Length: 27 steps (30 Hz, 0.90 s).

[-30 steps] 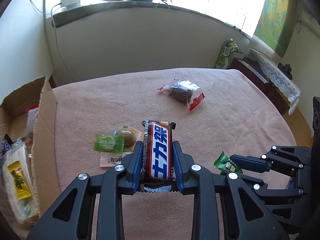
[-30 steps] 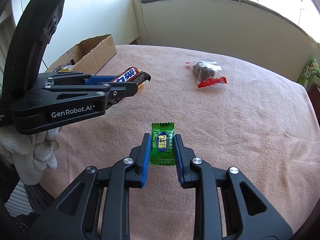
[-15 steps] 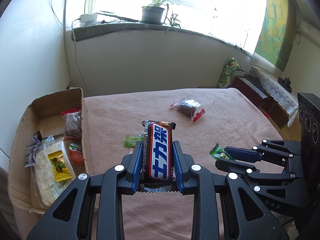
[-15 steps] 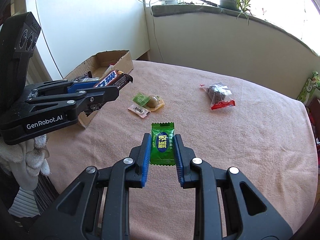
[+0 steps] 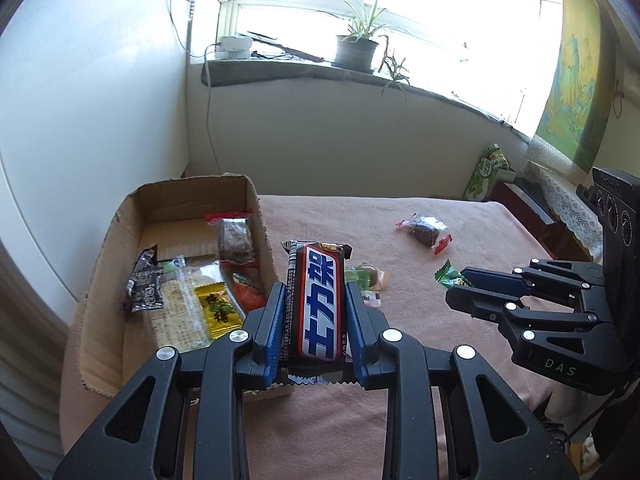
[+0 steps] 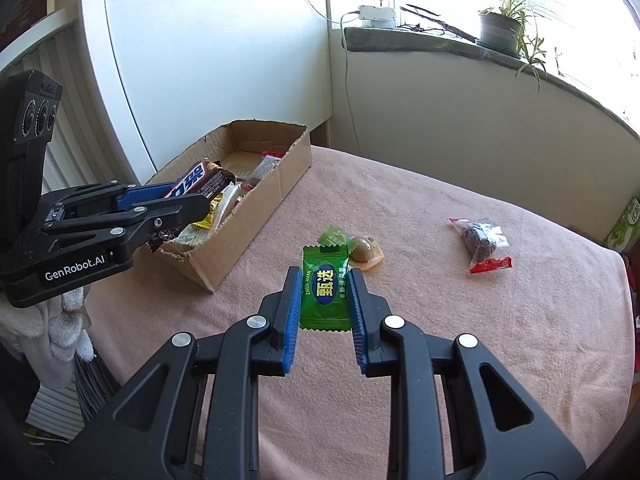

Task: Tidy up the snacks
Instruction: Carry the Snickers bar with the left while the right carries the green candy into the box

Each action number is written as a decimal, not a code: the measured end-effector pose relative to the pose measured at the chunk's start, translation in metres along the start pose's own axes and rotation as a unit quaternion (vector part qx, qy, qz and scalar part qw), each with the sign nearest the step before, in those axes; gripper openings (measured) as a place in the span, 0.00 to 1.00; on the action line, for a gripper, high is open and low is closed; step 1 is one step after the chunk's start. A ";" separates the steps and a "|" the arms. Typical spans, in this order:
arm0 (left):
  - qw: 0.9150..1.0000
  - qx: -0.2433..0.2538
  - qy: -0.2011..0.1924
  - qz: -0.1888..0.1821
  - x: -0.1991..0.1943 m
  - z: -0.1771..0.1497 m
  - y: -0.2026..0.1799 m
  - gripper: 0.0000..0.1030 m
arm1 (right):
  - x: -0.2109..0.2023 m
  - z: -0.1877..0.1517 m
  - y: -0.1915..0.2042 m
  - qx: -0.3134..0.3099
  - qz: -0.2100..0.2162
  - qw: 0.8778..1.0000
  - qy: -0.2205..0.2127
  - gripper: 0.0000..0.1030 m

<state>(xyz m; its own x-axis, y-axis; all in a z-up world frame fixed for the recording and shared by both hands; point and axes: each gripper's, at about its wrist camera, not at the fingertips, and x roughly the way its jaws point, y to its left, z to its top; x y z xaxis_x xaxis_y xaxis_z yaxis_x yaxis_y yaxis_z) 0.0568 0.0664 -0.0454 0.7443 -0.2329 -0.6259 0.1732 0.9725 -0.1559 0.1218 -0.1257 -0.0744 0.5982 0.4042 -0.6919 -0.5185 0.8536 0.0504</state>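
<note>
Both claws are loaded right now. The left gripper [image 5: 316,312] is clamped on a chocolate bar [image 5: 318,300], blue pads squeezing its long sides, bar pointing straight out ahead. In the right wrist view that bar [image 6: 200,184] sits over the near end of the cardboard box [image 6: 256,216], above the snacks already in there.

The right gripper [image 6: 325,300] is pinched shut on a small green candy [image 6: 325,292], held up off the pink tablecloth [image 6: 480,340], clear of the box.

The box sits at the left side of the table, and its long right wall [image 5: 266,240] runs alongside the open cloth. Inside it are a yellow packet [image 5: 216,308], a dark packet [image 5: 146,284] and a clear bag with something brown [image 5: 236,236]; the far end of the box floor looks bare.

Loose stuff on the cloth: a little cluster of wrapped sweets [image 6: 356,248] just beyond the green candy, and a clear bag with a red edge [image 6: 482,244] well off to the right. Between those and the table's right edge [image 6: 624,320] it's just open cloth, plenty of room.
</note>
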 end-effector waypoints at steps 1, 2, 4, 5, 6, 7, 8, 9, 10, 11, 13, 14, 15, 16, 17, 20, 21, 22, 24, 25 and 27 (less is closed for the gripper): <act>1.000 -0.003 -0.001 0.004 -0.002 -0.001 0.005 0.26 | 0.002 0.003 0.002 -0.003 0.001 1.000 -0.001 0.23; 1.000 -0.007 -0.001 0.009 -0.003 -0.002 0.011 0.26 | 0.004 0.006 0.005 -0.005 0.003 1.000 -0.003 0.23; 1.000 -0.013 -0.002 0.018 -0.006 -0.004 0.021 0.26 | 0.007 0.012 0.011 -0.010 0.006 1.000 -0.005 0.23; 1.000 -0.017 -0.003 0.022 -0.008 -0.006 0.027 0.26 | 0.009 0.016 0.014 -0.012 0.008 1.000 -0.006 0.23; 0.999 -0.021 -0.004 0.027 -0.010 -0.007 0.033 0.26 | 0.011 0.019 0.017 -0.015 0.010 1.000 -0.008 0.23; 0.999 -0.025 -0.005 0.031 -0.011 -0.008 0.038 0.26 | 0.013 0.022 0.020 -0.018 0.012 1.000 -0.009 0.23; 0.999 -0.028 -0.005 0.036 -0.013 -0.009 0.043 0.26 | 0.016 0.025 0.023 -0.021 0.014 1.000 -0.009 0.23; 0.999 -0.032 -0.006 0.040 -0.014 -0.010 0.049 0.26 | 0.019 0.029 0.026 -0.023 0.016 1.000 -0.010 0.23; 0.998 -0.036 -0.006 0.043 -0.015 -0.011 0.053 0.26 | 0.022 0.032 0.030 -0.025 0.018 0.999 -0.010 0.23; 0.998 -0.038 -0.005 0.047 -0.016 -0.012 0.057 0.26 | 0.025 0.035 0.034 -0.028 0.021 0.999 -0.010 0.23; 0.998 -0.044 -0.005 0.054 -0.017 -0.012 0.065 0.26 | 0.031 0.041 0.042 -0.034 0.026 0.999 -0.010 0.23; 0.997 -0.046 -0.005 0.057 -0.017 -0.013 0.069 0.26 | 0.033 0.043 0.046 -0.037 0.029 0.999 -0.010 0.23; 0.997 -0.048 -0.005 0.059 -0.017 -0.013 0.071 0.26 | 0.036 0.046 0.050 -0.041 0.031 0.999 -0.010 0.23; 0.997 -0.049 -0.006 0.060 -0.017 -0.013 0.074 0.26 | 0.038 0.048 0.055 -0.045 0.033 0.998 -0.011 0.23; 0.997 -0.051 -0.006 0.062 -0.018 -0.013 0.076 0.26 | 0.041 0.051 0.059 -0.048 0.036 0.998 -0.011 0.23; 0.996 -0.056 -0.009 0.066 -0.019 -0.014 0.082 0.26 | 0.049 0.059 0.069 -0.057 0.042 0.997 -0.012 0.23; 0.996 -0.056 -0.009 0.067 -0.019 -0.013 0.084 0.26 | 0.051 0.062 0.072 -0.059 0.044 0.997 -0.012 0.23; 0.996 -0.057 -0.009 0.069 -0.019 -0.014 0.085 0.26 | 0.054 0.065 0.073 -0.060 0.048 0.997 -0.012 0.23; 0.996 -0.057 -0.009 0.071 -0.018 -0.014 0.088 0.26 | 0.061 0.071 0.077 -0.060 0.054 0.997 -0.012 0.23; 0.996 -0.058 -0.008 0.072 -0.017 -0.014 0.089 0.26 | 0.064 0.074 0.079 -0.061 0.057 0.996 -0.011 0.23; 0.996 -0.059 -0.007 0.072 -0.015 -0.014 0.091 0.26 | 0.071 0.080 0.083 -0.062 0.060 0.996 -0.011 0.23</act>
<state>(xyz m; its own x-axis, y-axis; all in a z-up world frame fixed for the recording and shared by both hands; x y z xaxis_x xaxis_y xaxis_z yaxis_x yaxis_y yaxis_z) 0.0526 0.1583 -0.0607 0.7652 -0.0894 -0.6375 -0.0128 0.9880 -0.1539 0.1706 0.0002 -0.0616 0.5392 0.5091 -0.6709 -0.6579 0.7519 0.0418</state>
